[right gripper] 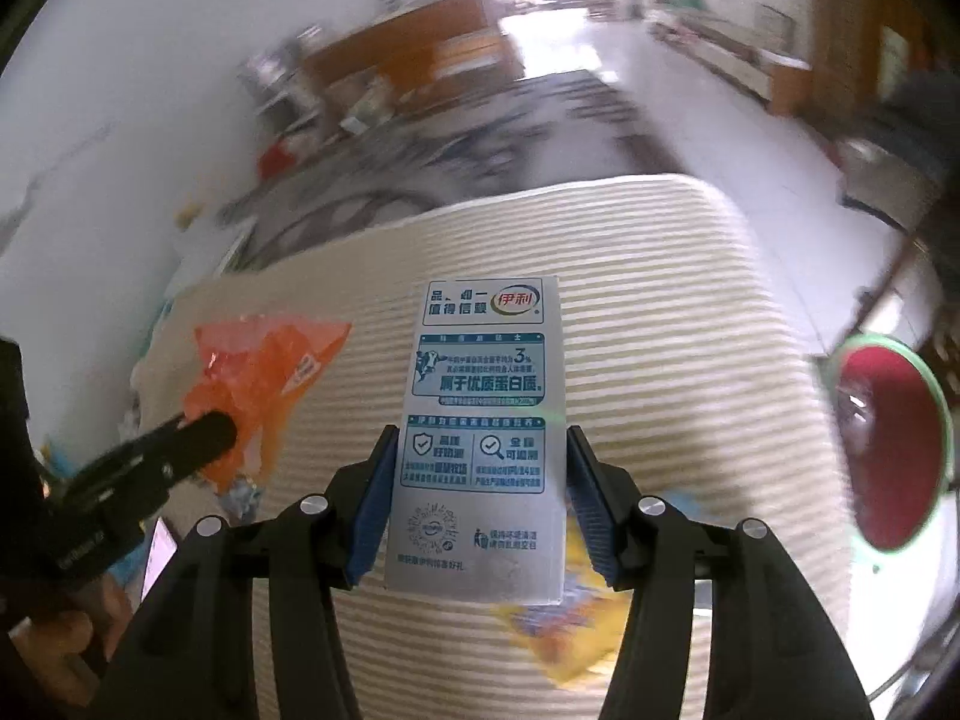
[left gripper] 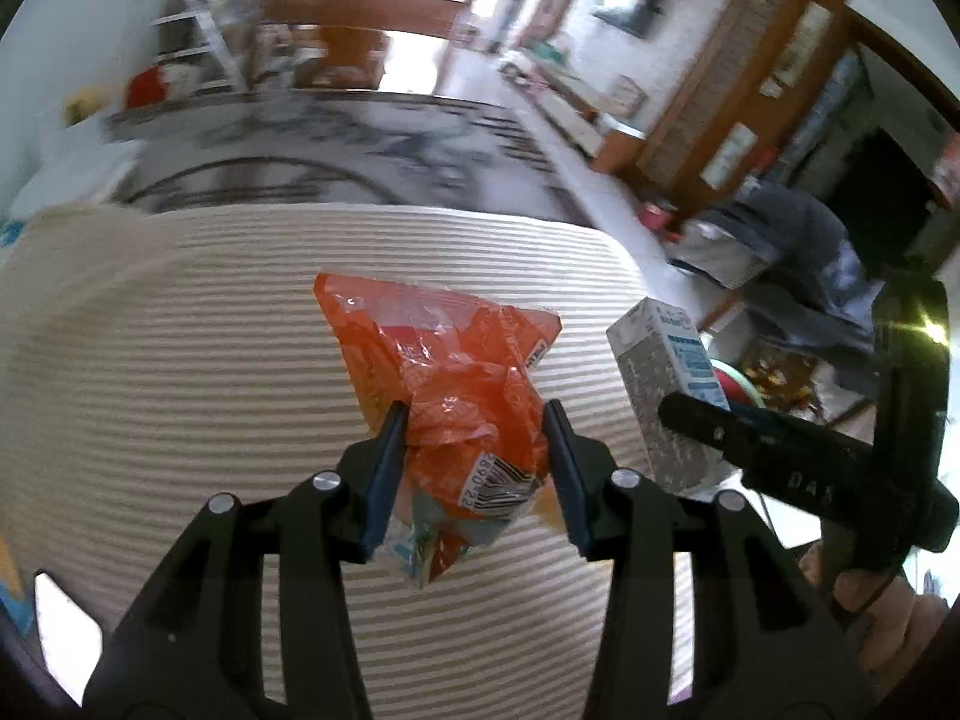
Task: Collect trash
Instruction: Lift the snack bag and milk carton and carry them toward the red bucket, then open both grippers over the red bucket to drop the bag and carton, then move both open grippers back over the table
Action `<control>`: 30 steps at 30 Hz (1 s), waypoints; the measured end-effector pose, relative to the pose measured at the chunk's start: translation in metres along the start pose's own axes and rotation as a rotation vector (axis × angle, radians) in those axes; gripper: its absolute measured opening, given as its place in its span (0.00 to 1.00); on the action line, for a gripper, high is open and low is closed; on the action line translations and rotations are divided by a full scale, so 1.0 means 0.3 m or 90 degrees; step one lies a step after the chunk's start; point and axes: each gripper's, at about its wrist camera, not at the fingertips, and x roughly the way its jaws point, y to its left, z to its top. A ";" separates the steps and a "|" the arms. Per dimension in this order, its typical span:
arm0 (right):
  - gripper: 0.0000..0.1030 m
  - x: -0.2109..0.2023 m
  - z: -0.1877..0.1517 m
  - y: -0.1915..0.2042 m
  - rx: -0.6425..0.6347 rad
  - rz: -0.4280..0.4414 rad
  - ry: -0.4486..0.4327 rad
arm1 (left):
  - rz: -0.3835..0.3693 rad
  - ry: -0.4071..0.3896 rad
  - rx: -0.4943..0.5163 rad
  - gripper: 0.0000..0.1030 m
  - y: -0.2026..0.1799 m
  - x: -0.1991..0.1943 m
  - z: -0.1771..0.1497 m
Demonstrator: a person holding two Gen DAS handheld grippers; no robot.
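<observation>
Hovering over striped cushion (left gripper: 180, 360) in blurred living room. Left gripper (left gripper: 474, 468) pinching orange wrapper (left gripper: 456, 372), long axis pointing forward; right gripper (right gripper: 477, 498) clamping upright milk carton (right gripper: 480, 420); red bin (right gripper: 888, 444) lying rightward, nearer right gripper

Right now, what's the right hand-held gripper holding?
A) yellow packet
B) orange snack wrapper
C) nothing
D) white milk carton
D: in the right wrist view the right hand-held gripper has its jaws closed on the sides of the white milk carton; the orange snack wrapper sits in the left hand-held gripper.
</observation>
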 end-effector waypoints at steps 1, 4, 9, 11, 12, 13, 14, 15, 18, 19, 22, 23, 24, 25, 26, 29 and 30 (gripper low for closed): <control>0.51 -0.023 -0.003 -0.055 0.017 -0.011 -0.006 | -0.014 0.004 0.014 0.42 -0.055 0.021 0.007; 0.51 -0.088 -0.014 -0.232 0.071 -0.044 -0.019 | -0.051 0.015 0.052 0.42 -0.207 0.076 0.019; 0.51 -0.181 -0.047 -0.521 0.154 -0.085 -0.031 | -0.103 0.039 0.109 0.42 -0.467 0.187 0.026; 0.51 -0.219 -0.065 -0.610 0.175 -0.095 -0.035 | -0.120 0.051 0.121 0.42 -0.549 0.228 0.025; 0.51 -0.234 -0.067 -0.658 0.185 -0.100 -0.037 | -0.129 0.060 0.128 0.42 -0.598 0.255 0.022; 0.51 -0.248 -0.070 -0.704 0.194 -0.106 -0.039 | -0.134 0.065 0.133 0.42 -0.635 0.274 0.019; 0.51 -0.264 -0.072 -0.740 0.199 -0.109 -0.040 | -0.141 0.073 0.140 0.42 -0.687 0.302 0.016; 0.52 -0.277 -0.077 -0.783 0.206 -0.114 -0.042 | -0.145 0.078 0.146 0.42 -0.721 0.319 0.012; 0.52 -0.302 -0.098 -0.873 0.223 -0.119 -0.040 | -0.155 0.090 0.169 0.42 -0.830 0.372 0.010; 0.52 -0.307 -0.098 -0.896 0.226 -0.119 -0.040 | -0.156 0.092 0.177 0.42 -0.862 0.387 0.011; 0.53 -0.301 -0.097 -0.955 0.234 -0.127 -0.040 | -0.166 0.106 0.203 0.49 -0.960 0.445 0.018; 0.53 -0.300 -0.096 -0.976 0.236 -0.129 -0.042 | -0.165 0.110 0.210 0.60 -0.990 0.474 0.022; 0.57 -0.289 -0.088 -1.004 0.242 -0.131 -0.038 | -0.159 0.112 0.212 0.67 -1.009 0.491 0.023; 0.61 -0.281 -0.082 -1.021 0.245 -0.132 -0.037 | -0.152 0.116 0.210 0.67 -1.021 0.508 0.024; 0.68 -0.276 -0.077 -1.038 0.252 -0.136 -0.037 | -0.150 0.121 0.203 0.67 -1.025 0.517 0.027; 0.70 -0.280 -0.069 -1.069 0.262 -0.133 -0.047 | -0.141 0.111 0.181 0.70 -1.003 0.499 0.027; 0.72 -0.285 -0.067 -1.065 0.257 -0.129 -0.050 | -0.133 0.106 0.175 0.70 -0.989 0.488 0.027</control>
